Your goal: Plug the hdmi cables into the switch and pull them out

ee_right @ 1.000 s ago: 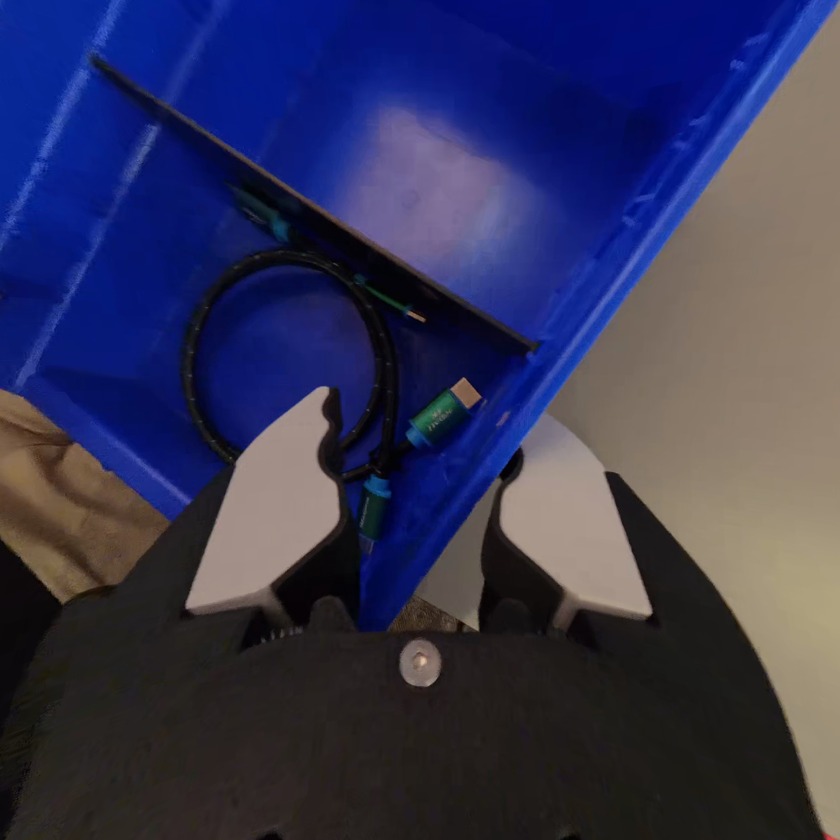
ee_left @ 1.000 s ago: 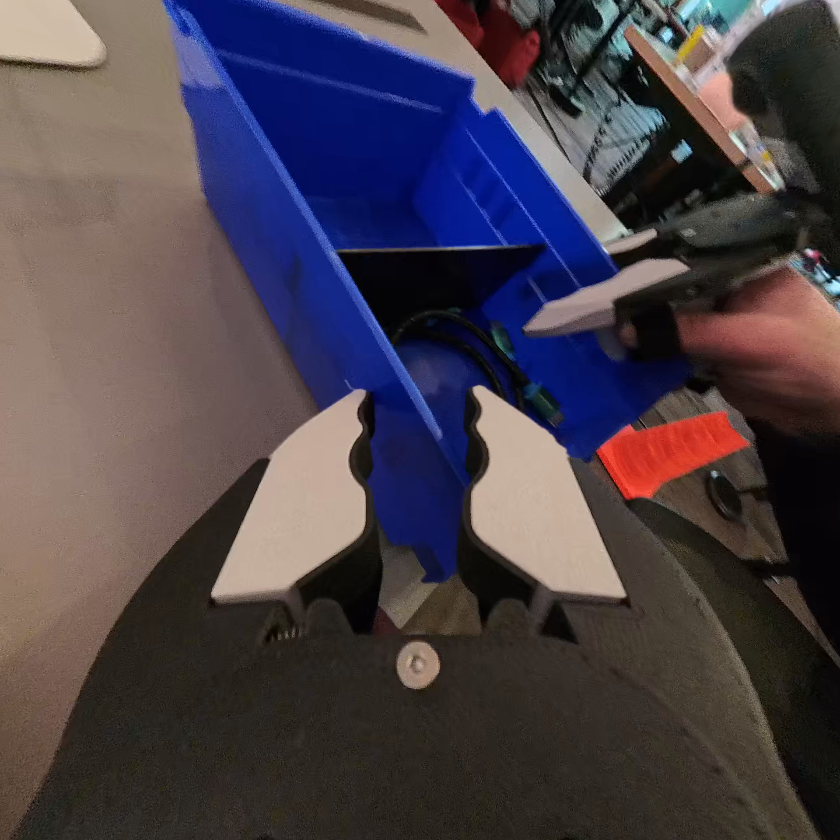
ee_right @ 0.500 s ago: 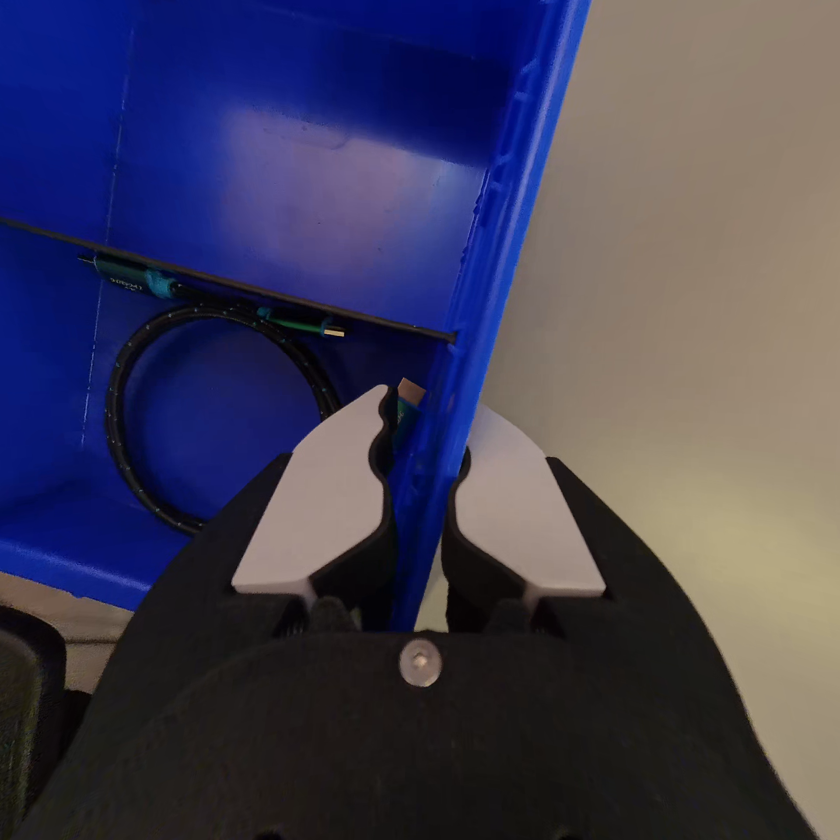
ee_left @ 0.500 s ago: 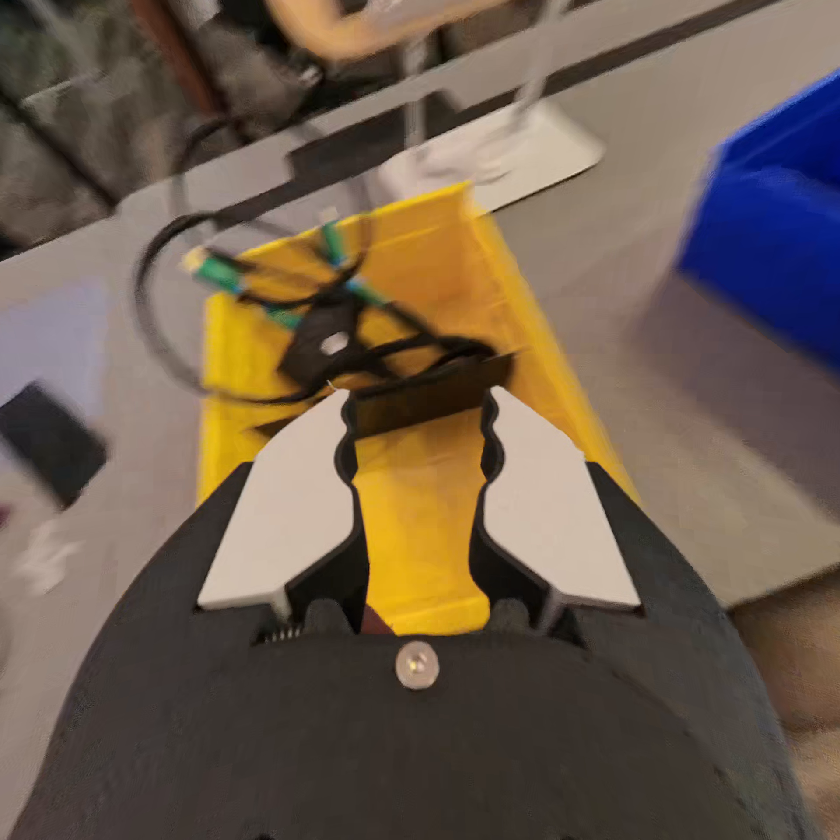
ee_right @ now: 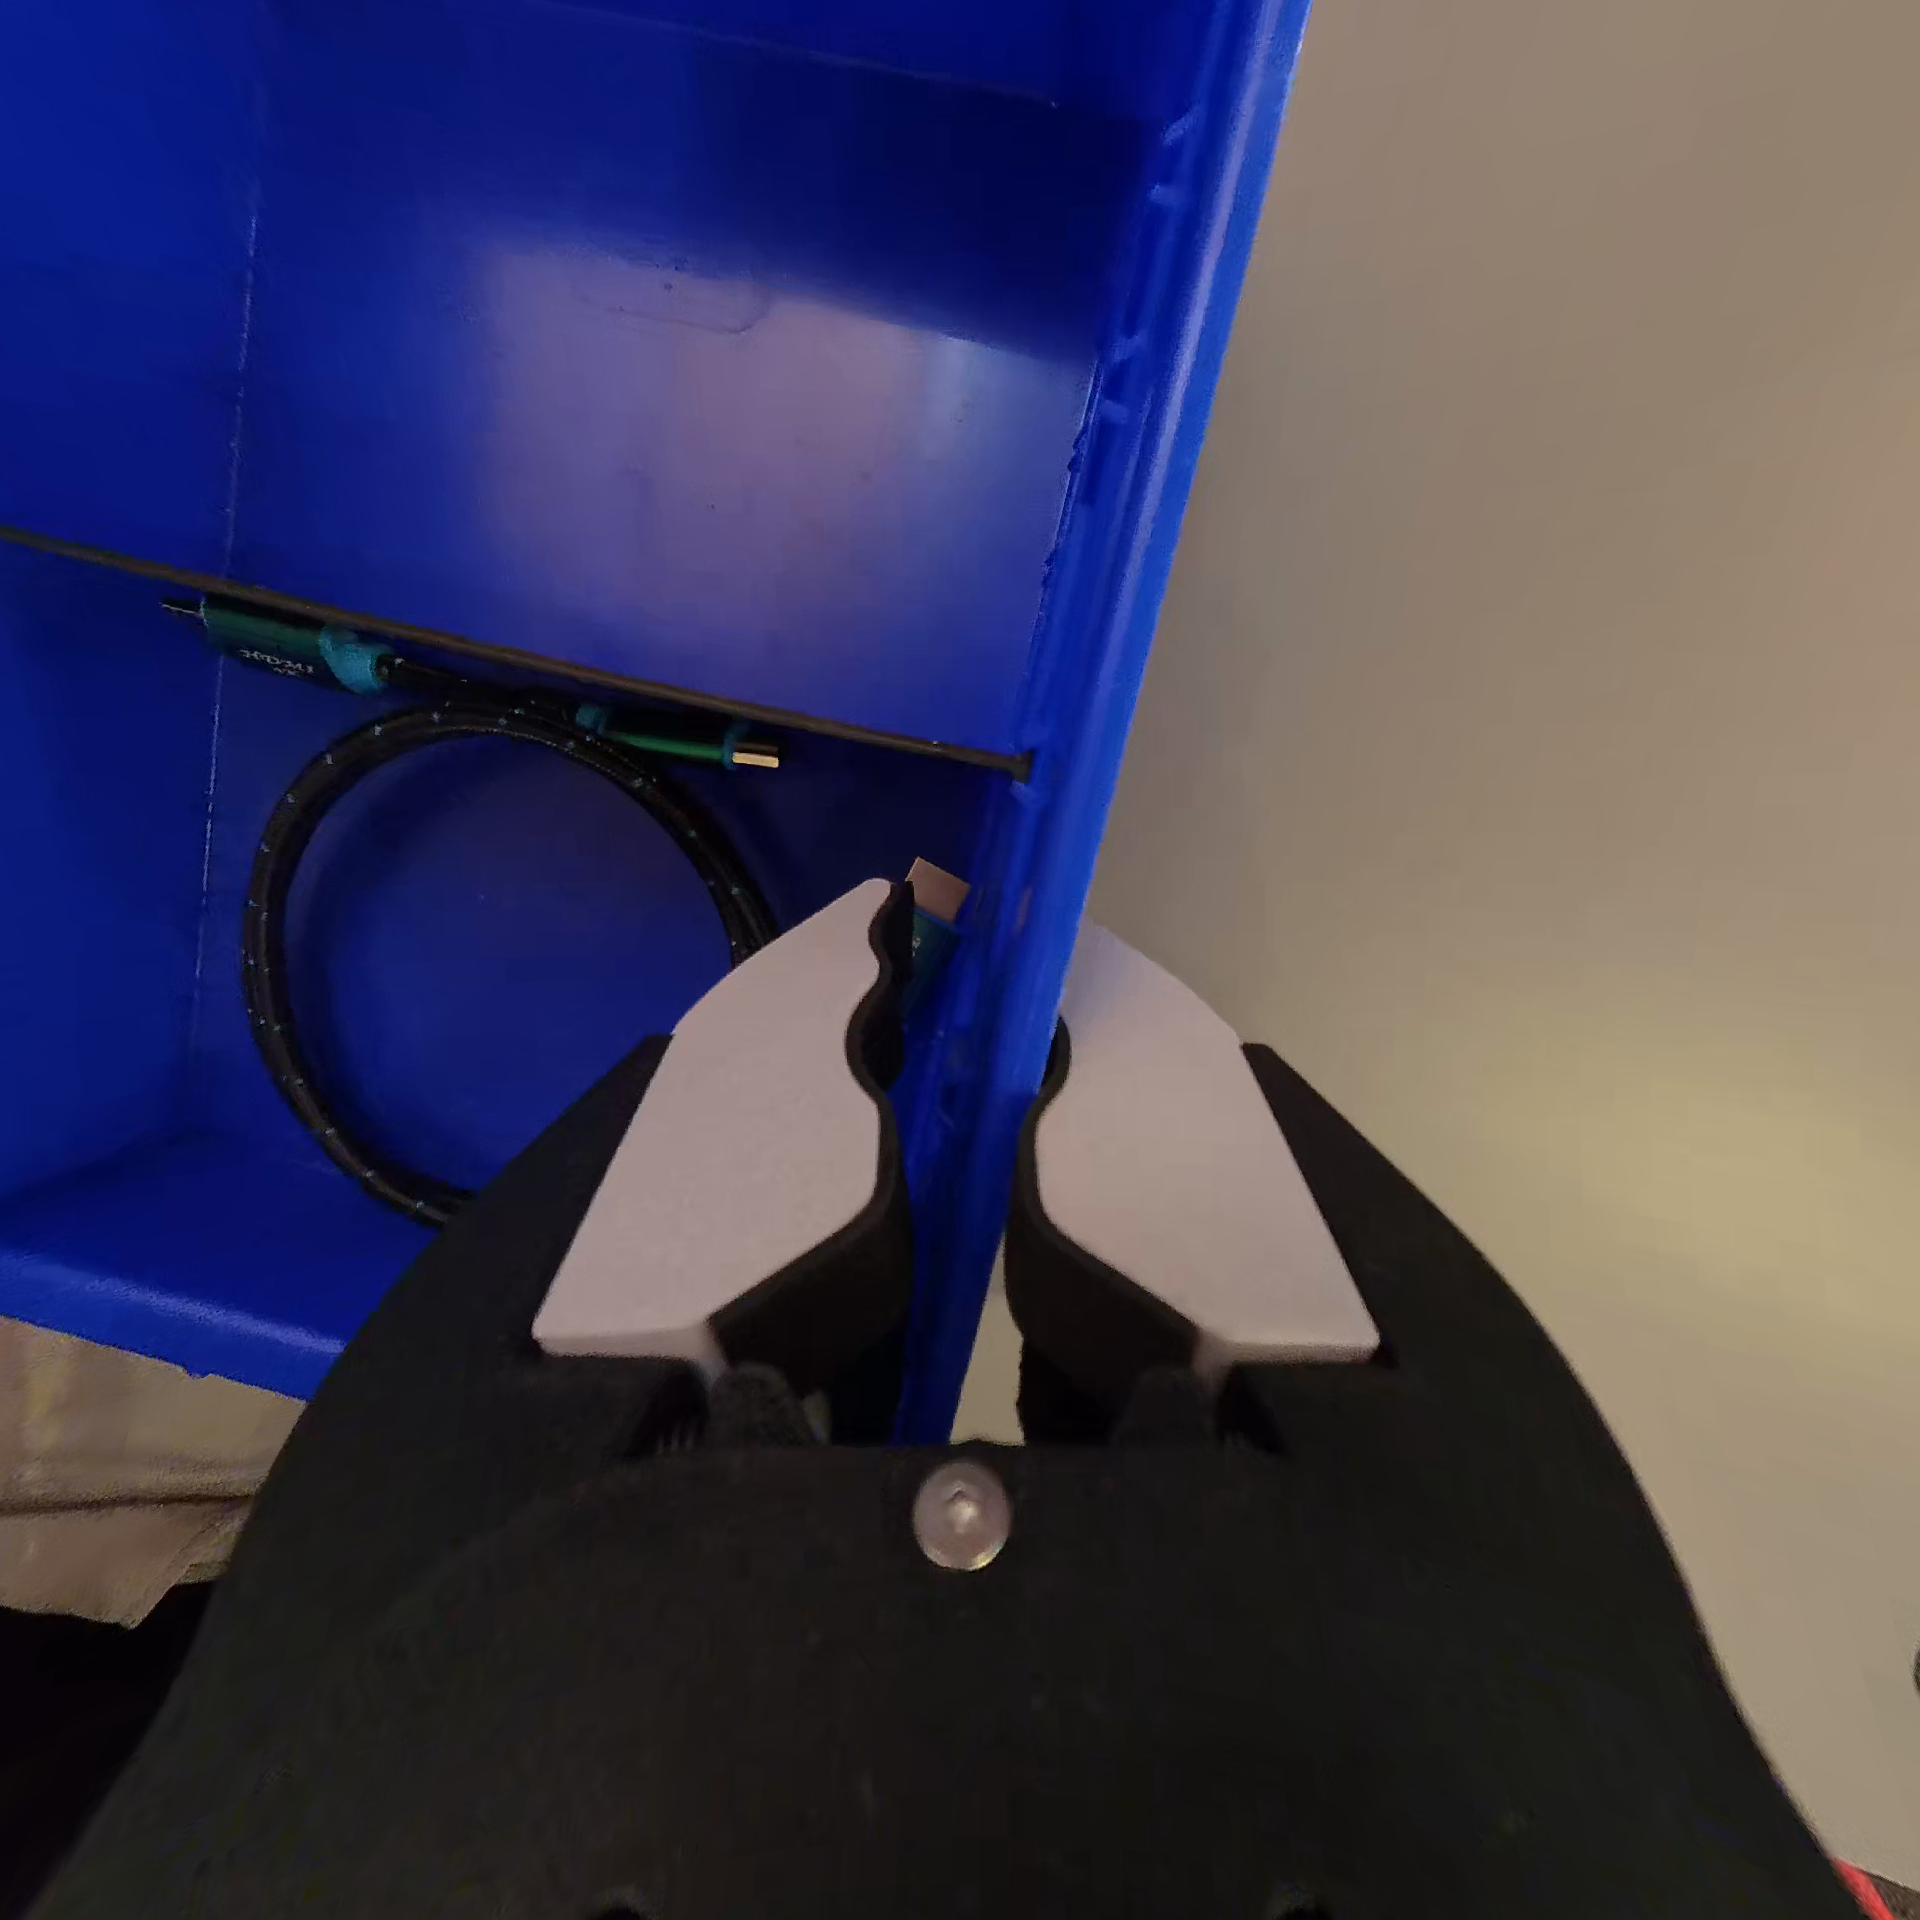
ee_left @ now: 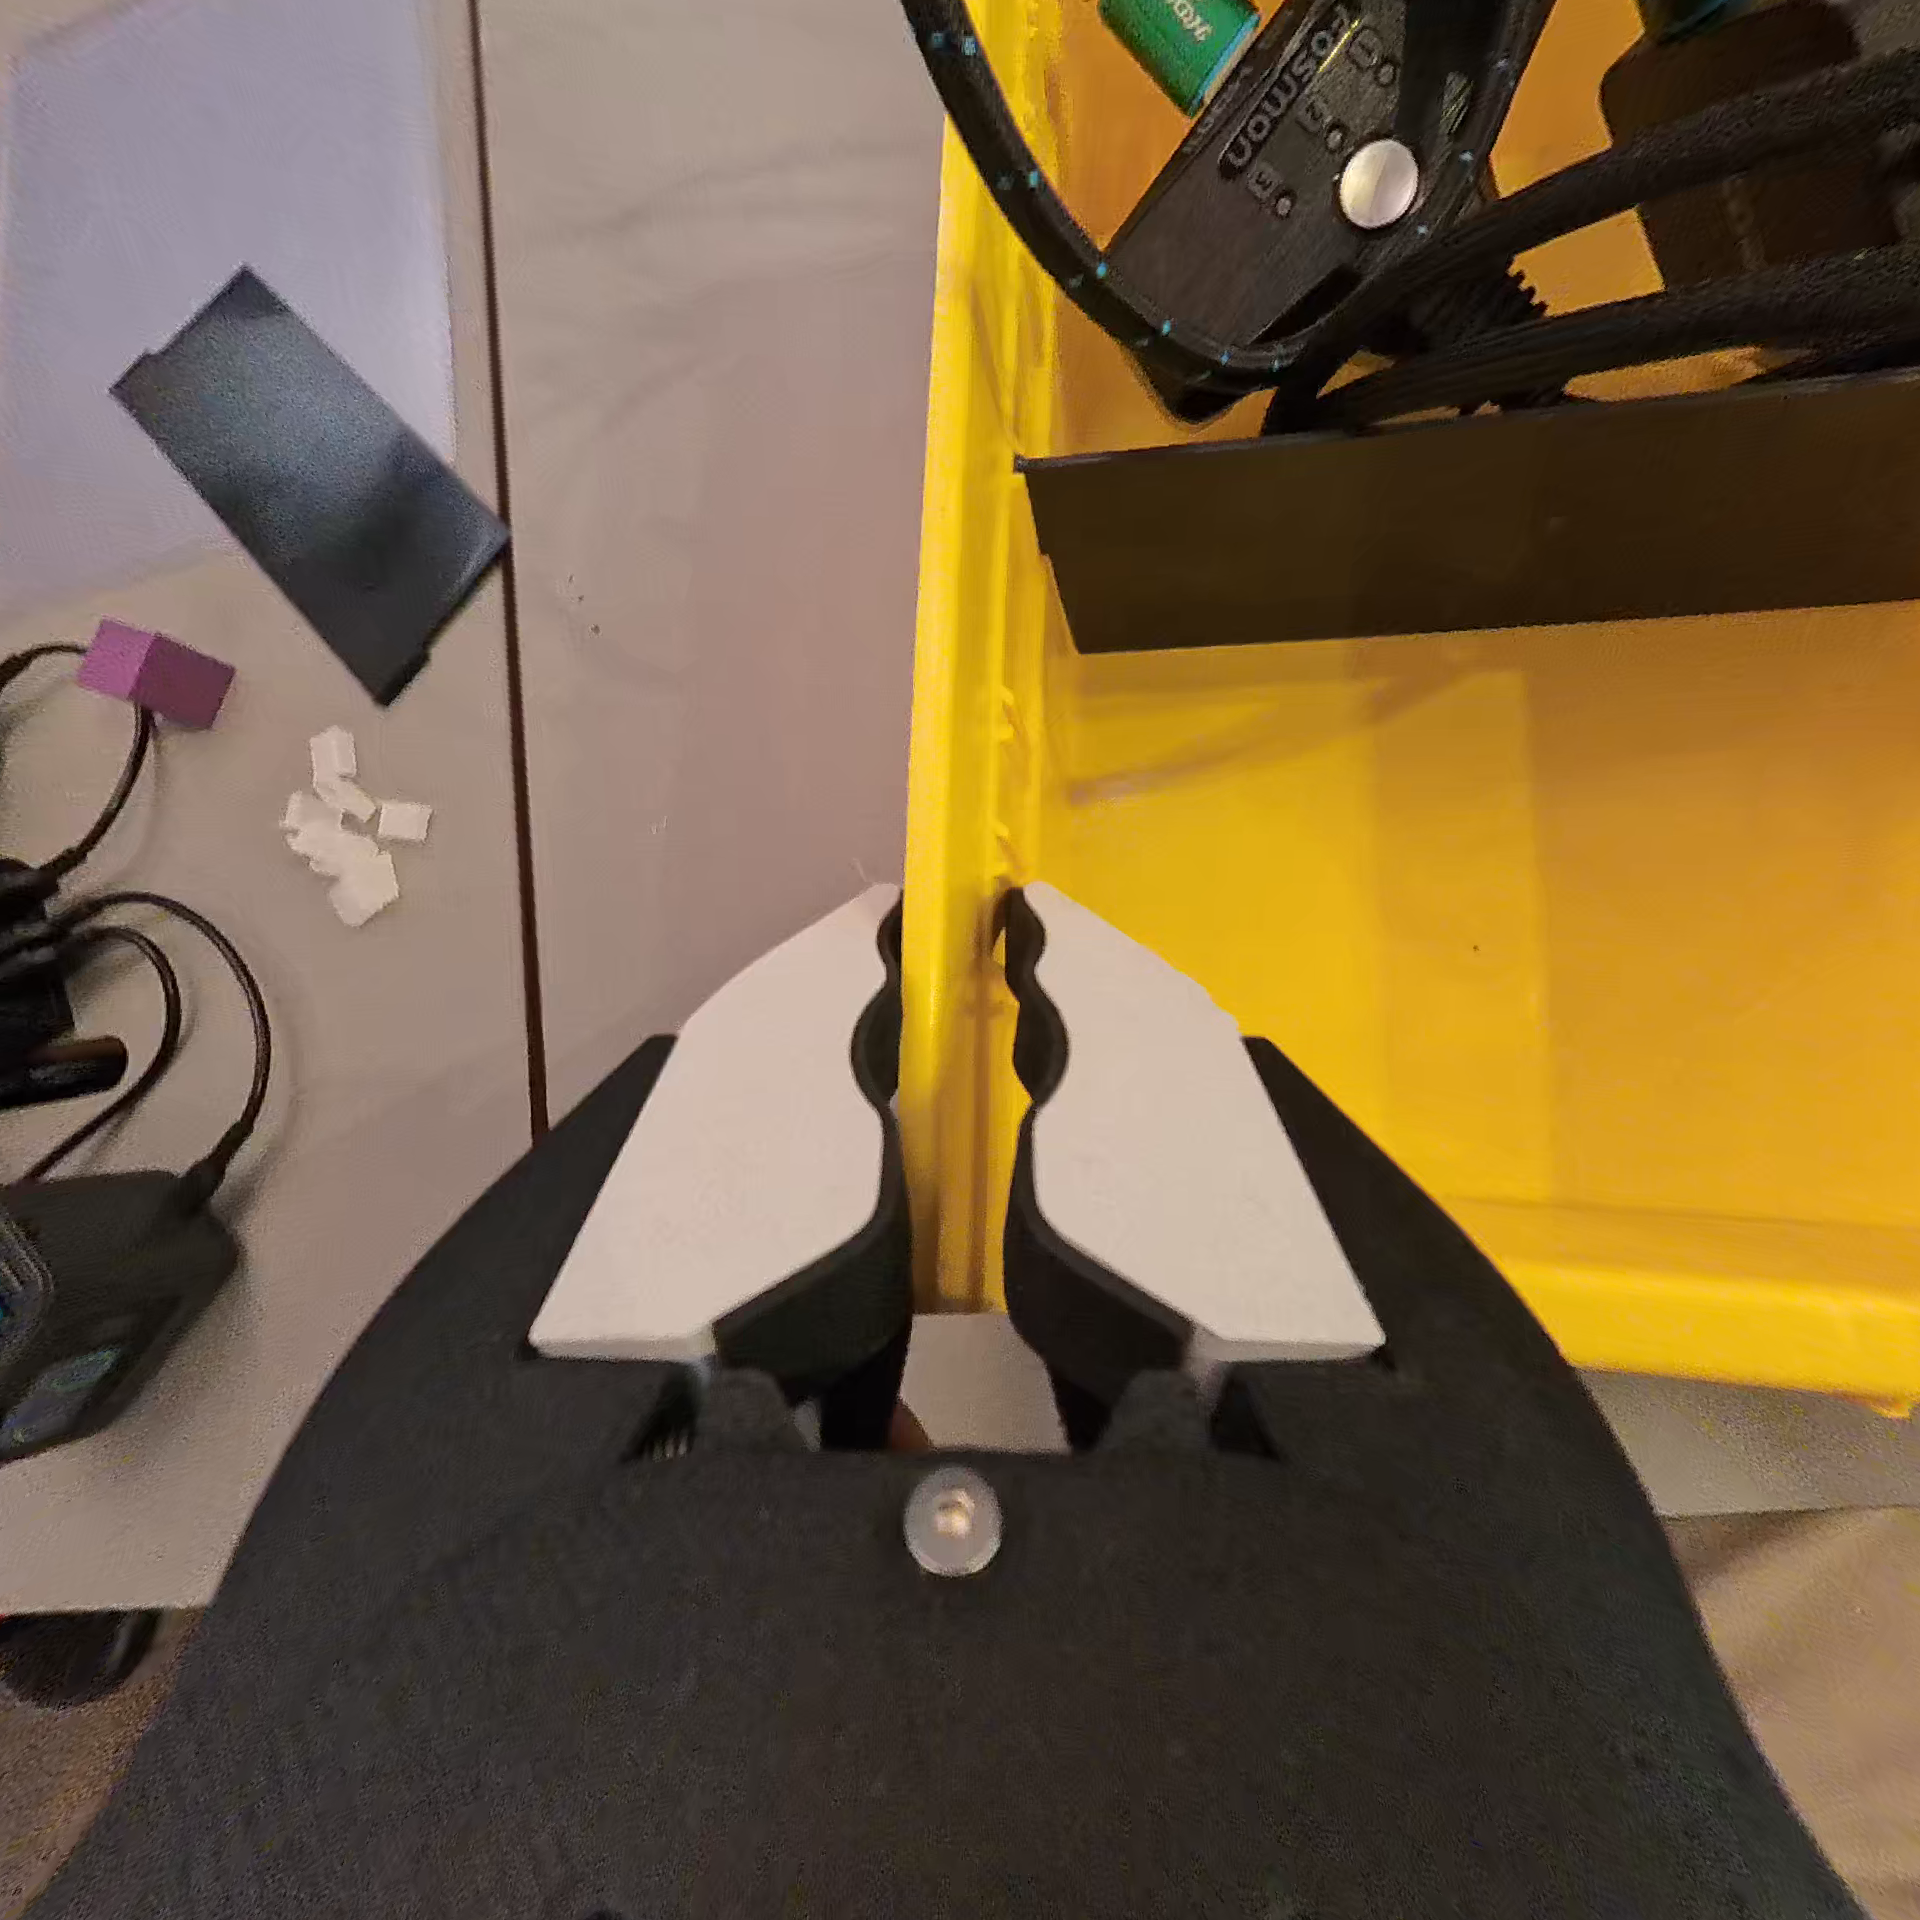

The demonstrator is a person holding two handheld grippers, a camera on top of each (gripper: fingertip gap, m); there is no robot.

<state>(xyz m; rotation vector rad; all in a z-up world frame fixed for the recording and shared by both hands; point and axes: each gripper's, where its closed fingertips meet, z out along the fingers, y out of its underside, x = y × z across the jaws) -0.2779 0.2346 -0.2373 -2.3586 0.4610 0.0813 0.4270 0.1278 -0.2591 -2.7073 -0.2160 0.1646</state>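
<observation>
My left gripper [ee_left: 952, 914] is shut on the left wall of a yellow bin [ee_left: 971, 623], one finger outside and one inside. Beyond a black divider [ee_left: 1455, 520], the black HDMI switch [ee_left: 1283, 197] lies in the far compartment among braided cables, with a green plug [ee_left: 1174, 42] beside it. My right gripper [ee_right: 987, 935] is shut on the right wall of a blue bin [ee_right: 1122, 520]. A coiled black HDMI cable [ee_right: 270, 935] lies in the near compartment. One of its green plugs [ee_right: 935, 894] sits between my inner finger and the wall.
Left of the yellow bin lie a black card [ee_left: 301, 478], a purple cube [ee_left: 156, 675], white scraps [ee_left: 348, 831] and black devices with cables [ee_left: 94, 1299]. A thin black divider [ee_right: 520, 655] crosses the blue bin. Grey tabletop [ee_right: 1558, 623] runs to its right. About 70 cm separates my left fingertips from my right. My left gripper's tips are some 30 cm from the purple cube [ee_left: 156, 675].
My left gripper swung from the blue bin to the yellow bin and closed on its left wall. My right gripper closed on the blue bin's right wall and straightened.
</observation>
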